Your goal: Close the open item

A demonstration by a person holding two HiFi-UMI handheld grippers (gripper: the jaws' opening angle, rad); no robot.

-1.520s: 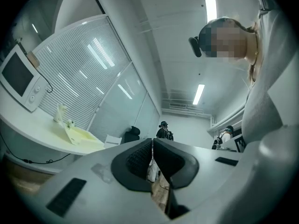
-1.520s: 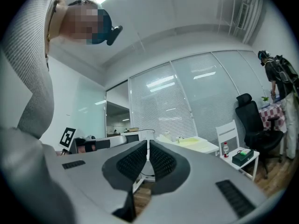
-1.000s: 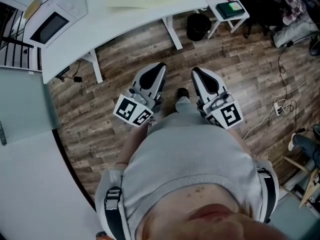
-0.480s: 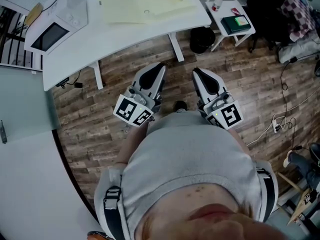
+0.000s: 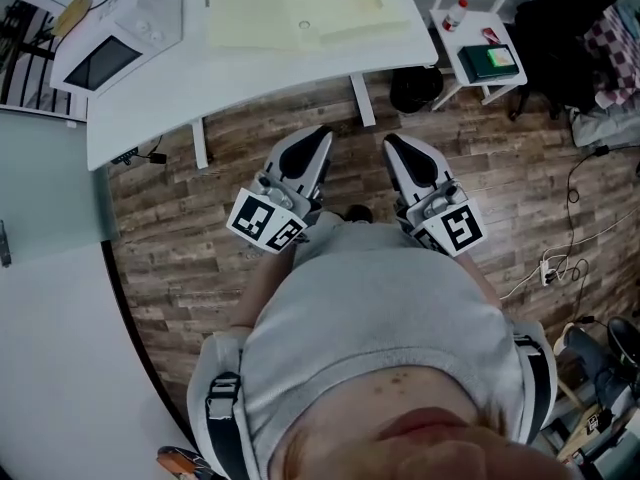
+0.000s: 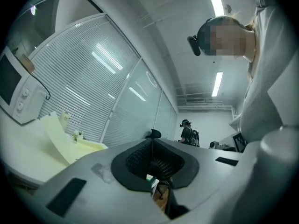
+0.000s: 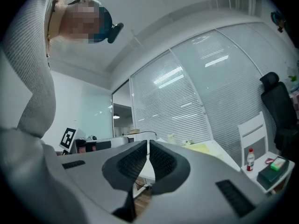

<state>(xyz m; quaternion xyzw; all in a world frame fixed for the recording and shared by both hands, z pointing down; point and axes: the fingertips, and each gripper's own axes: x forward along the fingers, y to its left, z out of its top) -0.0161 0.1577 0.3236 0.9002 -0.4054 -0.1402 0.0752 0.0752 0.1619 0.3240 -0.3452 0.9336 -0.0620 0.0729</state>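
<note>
Left tongs [image 5: 321, 134] – jaws fully together, nothing between them. Right tongs [image 5: 392, 140] – the same, pads meeting along a thin line, nothing held. Both are held side by side close to the person's chest, against the grey sweater [image 5: 380, 318], tips pointing toward the far side, marker cubes nearest the body.

Under the tongs: wood-plank floor [image 5: 190, 248], one shoe toe just visible between them.

Far side: white surface [image 5: 250, 83], well apart from both tongs. On it, toward the right, a pale yellow case [image 5: 300, 8] lies open – from the left gripper view one flap stands tilted up and the other part lies flat. Far left on the same surface, a white microwave [image 5: 110, 43]; whether its door is fully shut cannot be told.

Right of the surface: black bin [image 5: 415, 88] on the floor, then a small white side table [image 5: 472, 40] carrying a red-capped bottle [image 5: 455, 14] and a green box [image 5: 495, 60]. Cables [image 5: 560, 258] trail across the floor at right.
</note>
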